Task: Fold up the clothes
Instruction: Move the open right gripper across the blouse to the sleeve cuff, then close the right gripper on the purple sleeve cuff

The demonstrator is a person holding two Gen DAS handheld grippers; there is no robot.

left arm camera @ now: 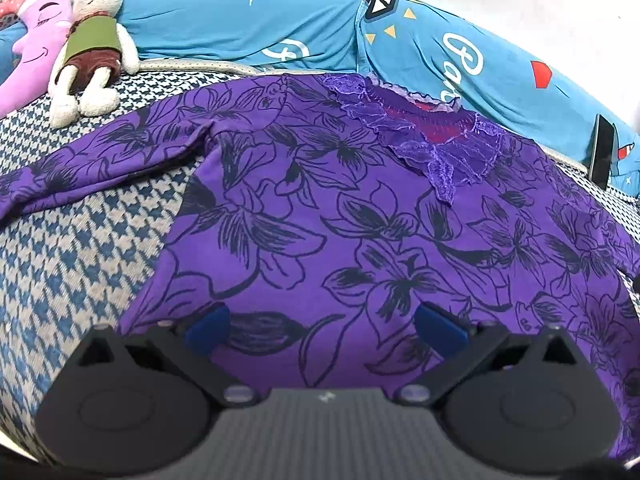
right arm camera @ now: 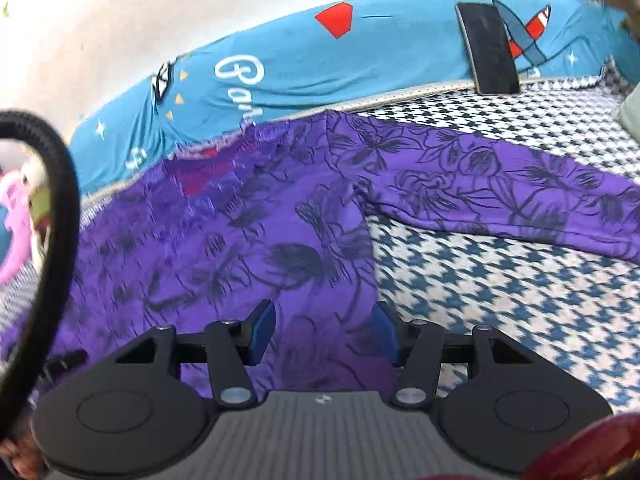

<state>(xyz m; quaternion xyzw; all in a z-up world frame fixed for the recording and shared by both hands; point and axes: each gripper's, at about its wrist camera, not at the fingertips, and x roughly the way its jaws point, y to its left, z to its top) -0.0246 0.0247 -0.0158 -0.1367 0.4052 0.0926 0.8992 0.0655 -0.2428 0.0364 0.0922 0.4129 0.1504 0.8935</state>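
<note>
A purple top with black flower outlines (left arm camera: 360,220) lies spread flat on a houndstooth cover (left arm camera: 80,248), its lace collar (left arm camera: 440,148) toward the far side. One sleeve (left arm camera: 100,160) reaches out to the left. My left gripper (left arm camera: 324,326) hovers open over the lower part of the top, with nothing between its blue pads. In the right wrist view the same top (right arm camera: 240,232) fills the left and middle, and its other sleeve (right arm camera: 520,192) runs off to the right. My right gripper (right arm camera: 324,332) stands open above the top's right side edge.
A long blue printed cushion (left arm camera: 280,20) runs along the back. A plush rabbit (left arm camera: 92,40) and a pink plush (left arm camera: 32,48) lie at the far left. A dark phone (right arm camera: 490,46) leans against the cushion. A black cable (right arm camera: 60,200) loops at the left.
</note>
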